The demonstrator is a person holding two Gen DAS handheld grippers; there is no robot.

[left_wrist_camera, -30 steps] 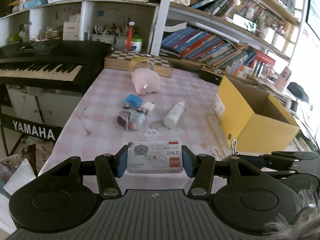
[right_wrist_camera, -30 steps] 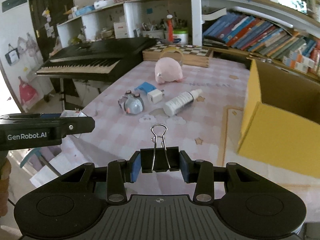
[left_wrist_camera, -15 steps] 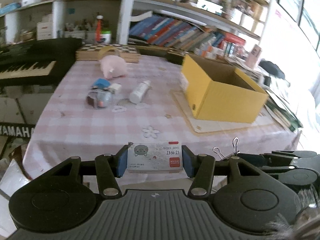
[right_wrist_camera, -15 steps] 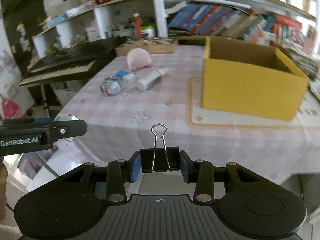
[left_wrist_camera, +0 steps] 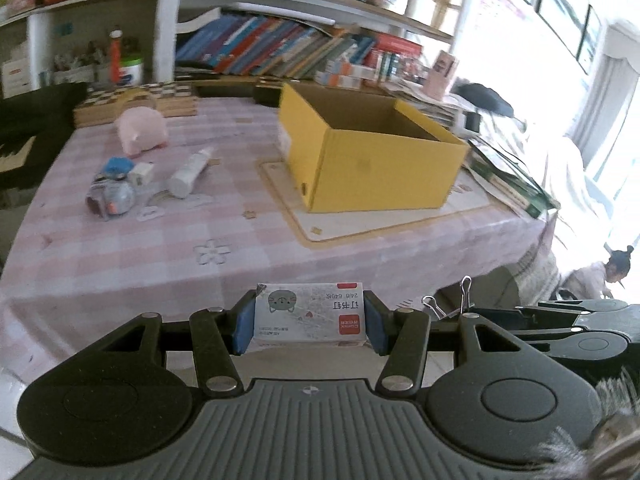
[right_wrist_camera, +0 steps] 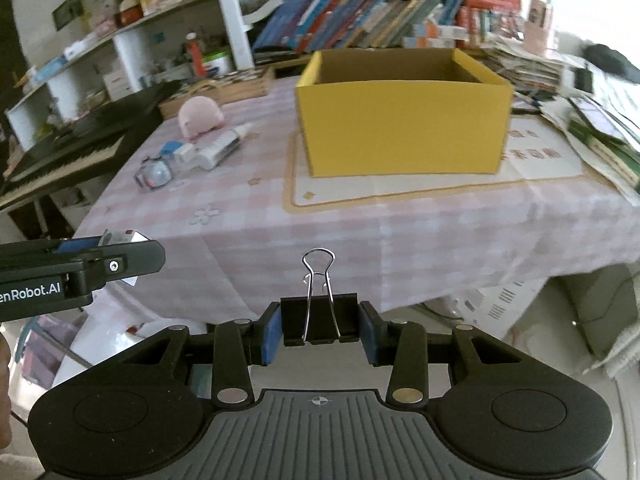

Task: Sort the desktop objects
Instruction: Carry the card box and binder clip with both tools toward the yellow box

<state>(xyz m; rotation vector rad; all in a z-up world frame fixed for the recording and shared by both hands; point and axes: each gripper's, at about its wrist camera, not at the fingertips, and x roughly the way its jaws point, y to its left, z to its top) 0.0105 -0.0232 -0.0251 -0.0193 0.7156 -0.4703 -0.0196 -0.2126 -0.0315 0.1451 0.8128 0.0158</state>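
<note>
bookshelves (left_wrist_camera: 304,52), bright window (left_wrist_camera: 568,4), keyboard (right_wrist_camera: 72,140)

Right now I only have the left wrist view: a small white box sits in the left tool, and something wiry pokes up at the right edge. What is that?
Observer: A black binder clip, clamped in the right tool, wire handles pointing up.
Operator: Is the yellow box's near wall blocked from that side?
Observer: No, the yellow box faces the right camera squarely, open top, nothing in front.
Operator: Does the left tool show there?
Observer: Yes, the left tool enters at the left edge, with a corner of the white box peeking out.
</note>
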